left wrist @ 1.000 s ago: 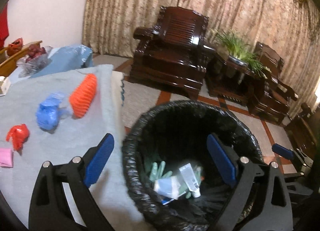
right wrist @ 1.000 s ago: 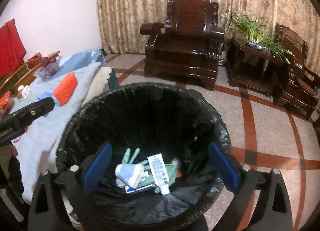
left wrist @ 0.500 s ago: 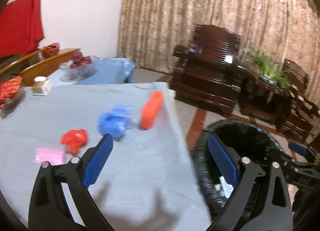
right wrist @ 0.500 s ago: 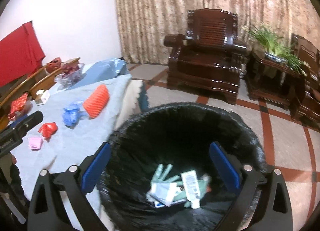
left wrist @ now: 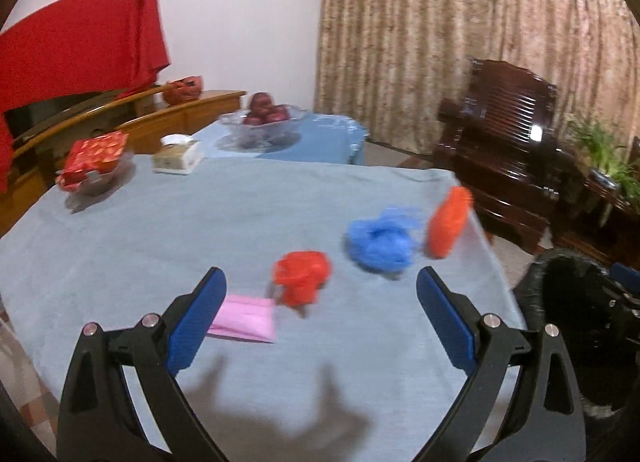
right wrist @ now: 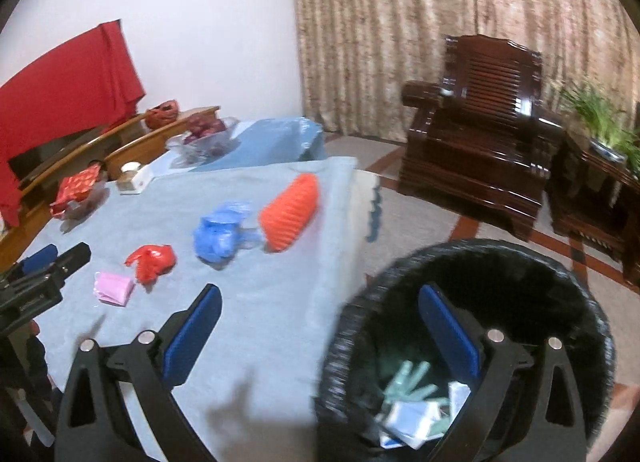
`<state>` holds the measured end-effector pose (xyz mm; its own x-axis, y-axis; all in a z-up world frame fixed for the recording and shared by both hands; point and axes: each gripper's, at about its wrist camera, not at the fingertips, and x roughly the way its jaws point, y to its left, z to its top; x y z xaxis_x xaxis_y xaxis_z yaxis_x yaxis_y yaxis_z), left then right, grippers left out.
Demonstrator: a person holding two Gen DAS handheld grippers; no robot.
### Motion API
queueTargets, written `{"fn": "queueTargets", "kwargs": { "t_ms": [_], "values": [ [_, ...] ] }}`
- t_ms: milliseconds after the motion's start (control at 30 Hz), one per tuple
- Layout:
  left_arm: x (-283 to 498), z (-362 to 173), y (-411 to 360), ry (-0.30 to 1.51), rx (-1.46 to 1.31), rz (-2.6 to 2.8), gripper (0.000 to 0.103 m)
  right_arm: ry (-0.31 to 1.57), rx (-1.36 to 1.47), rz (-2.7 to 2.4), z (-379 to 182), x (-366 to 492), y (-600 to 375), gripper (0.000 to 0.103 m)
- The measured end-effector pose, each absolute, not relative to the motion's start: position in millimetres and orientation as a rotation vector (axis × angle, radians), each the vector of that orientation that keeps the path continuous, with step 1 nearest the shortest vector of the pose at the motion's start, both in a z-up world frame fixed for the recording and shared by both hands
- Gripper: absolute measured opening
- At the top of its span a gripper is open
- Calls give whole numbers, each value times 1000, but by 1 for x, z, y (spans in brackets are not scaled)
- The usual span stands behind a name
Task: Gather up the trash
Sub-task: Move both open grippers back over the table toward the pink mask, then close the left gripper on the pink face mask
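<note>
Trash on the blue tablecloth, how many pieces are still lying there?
4, in a row: a pink packet nearest the left gripper, a crumpled red wrapper, a blue plastic bag, and an orange ribbed piece by the table edge. Nothing appears hidden.

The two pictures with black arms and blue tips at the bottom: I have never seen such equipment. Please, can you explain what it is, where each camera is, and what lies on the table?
Each picture comes from a camera mounted on a hand-held gripper, looking forward along its two blue-padded fingers. A person holds one in each hand. The left gripper is open and holds nothing; it points at the table. The right gripper is also open and empty, above the table edge and the black bin, which already contains trash. On the grey-blue cloth lie a pink packet, a crumpled red bag, a crumpled blue bag and an orange ribbed object. Farther back stands a bowl of fruit.
</note>
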<state>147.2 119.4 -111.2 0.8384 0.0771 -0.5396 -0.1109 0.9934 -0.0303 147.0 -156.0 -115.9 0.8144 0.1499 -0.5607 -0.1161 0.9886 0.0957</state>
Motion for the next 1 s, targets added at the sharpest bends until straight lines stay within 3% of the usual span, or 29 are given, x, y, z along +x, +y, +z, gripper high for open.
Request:
{"fn": "queueTargets", "kwargs": {
  "t_ms": [467, 1000],
  "values": [
    [168, -160, 200, 656, -93, 226, 93, 655, -2, 262, -160, 198, -61, 96],
    [208, -208, 206, 801, -137, 212, 93, 721, -21, 281, -190, 225, -39, 94]
  ]
}}
